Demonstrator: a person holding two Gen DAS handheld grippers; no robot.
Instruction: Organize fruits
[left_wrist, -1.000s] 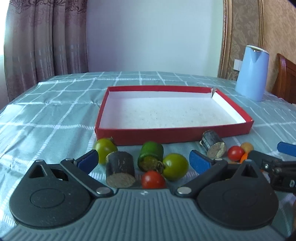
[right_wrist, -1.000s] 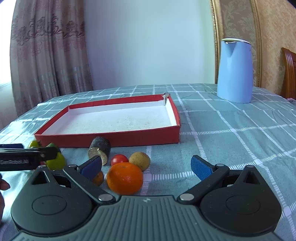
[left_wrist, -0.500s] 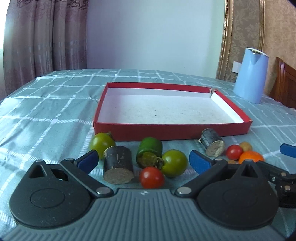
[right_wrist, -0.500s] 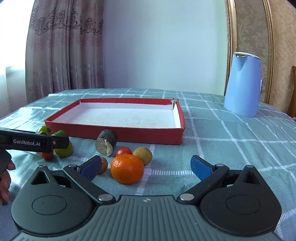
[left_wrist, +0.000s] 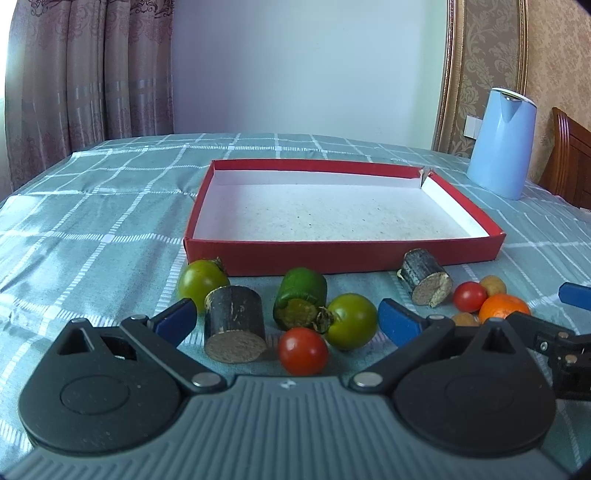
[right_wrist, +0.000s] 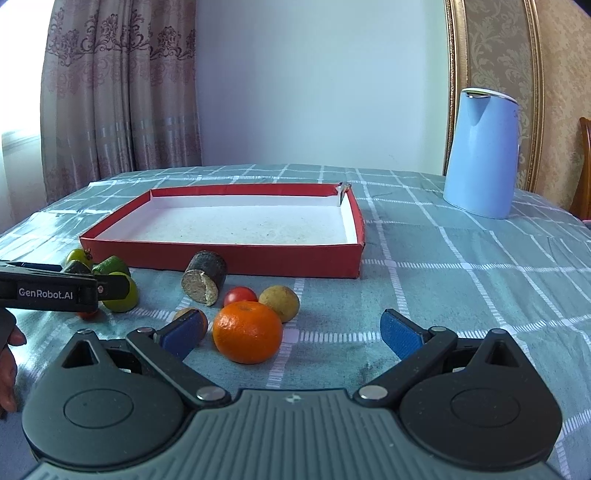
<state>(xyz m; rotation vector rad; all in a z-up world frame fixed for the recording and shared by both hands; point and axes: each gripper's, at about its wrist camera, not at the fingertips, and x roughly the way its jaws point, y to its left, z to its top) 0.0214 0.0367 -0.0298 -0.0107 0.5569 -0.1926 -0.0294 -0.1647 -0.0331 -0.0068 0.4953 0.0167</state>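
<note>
A shallow red tray (left_wrist: 343, 254) (right_wrist: 221, 254) with a white floor lies on the checked cloth, nothing in it. Before it lie a red tomato (left_wrist: 303, 350), two green tomatoes (left_wrist: 351, 321) (left_wrist: 201, 284), a green pepper piece (left_wrist: 301, 302) and two dark cut cylinders (left_wrist: 234, 325) (left_wrist: 424, 282). My left gripper (left_wrist: 284, 321) is open, low over this group. Further right sit an orange (right_wrist: 247, 332), a small red tomato (right_wrist: 240, 295) and a yellow-brown fruit (right_wrist: 279, 302). My right gripper (right_wrist: 291, 332) is open, the orange between its fingers but untouched.
A light blue jug (right_wrist: 480, 151) (left_wrist: 498, 144) stands at the back right of the table. A wooden chair (left_wrist: 570, 162) is beyond it. Curtains hang at the left. A hand (right_wrist: 7, 354) holds the left gripper's body (right_wrist: 55, 290).
Both grippers have risen and tilted up a little, so the tray and fruit sit lower and farther in view. The right gripper swung left, bringing the orange between its fingers. Both stay open.
</note>
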